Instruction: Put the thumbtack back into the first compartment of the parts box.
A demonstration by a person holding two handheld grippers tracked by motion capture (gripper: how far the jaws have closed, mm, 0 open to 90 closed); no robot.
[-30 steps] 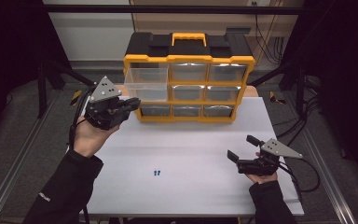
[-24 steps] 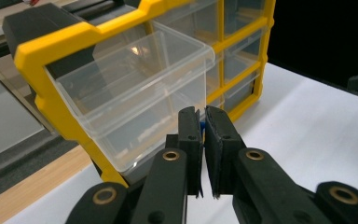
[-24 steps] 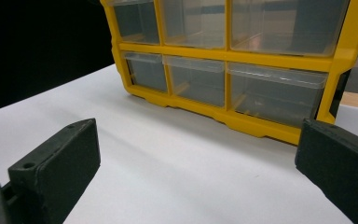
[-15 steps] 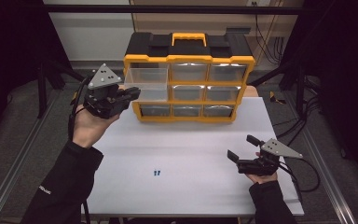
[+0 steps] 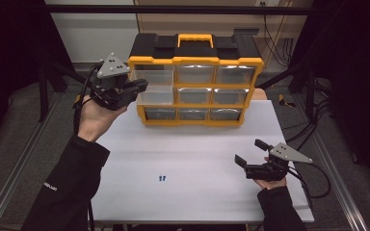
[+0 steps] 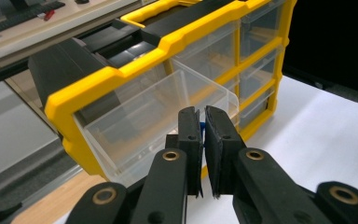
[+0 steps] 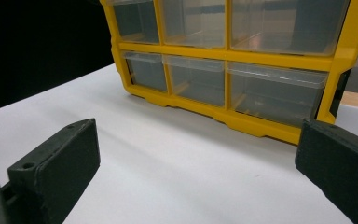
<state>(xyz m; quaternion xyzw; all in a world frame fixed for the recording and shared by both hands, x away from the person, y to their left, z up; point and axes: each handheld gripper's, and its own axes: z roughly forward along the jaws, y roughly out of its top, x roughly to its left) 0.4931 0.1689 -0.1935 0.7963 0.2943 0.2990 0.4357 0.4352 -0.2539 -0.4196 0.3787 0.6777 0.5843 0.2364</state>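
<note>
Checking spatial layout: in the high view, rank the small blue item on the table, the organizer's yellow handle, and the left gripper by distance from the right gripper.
1. Small blue item, left of the right gripper, on the table.
2. Yellow handle, top of the organizer, far side.
3. Left gripper, by the open top-left drawer.

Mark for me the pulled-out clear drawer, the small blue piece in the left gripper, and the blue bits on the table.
pulled-out drawer (image 6: 168, 112), left gripper view, clear front wall.
small blue piece (image 6: 202, 127), left gripper view, sliver between the pads.
blue bits (image 5: 161, 178), high view, middle of the pair.

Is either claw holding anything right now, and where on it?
The left claw pinches a small blue thing near its tips; which part cannot be told. The right claw is open and empty.
</note>
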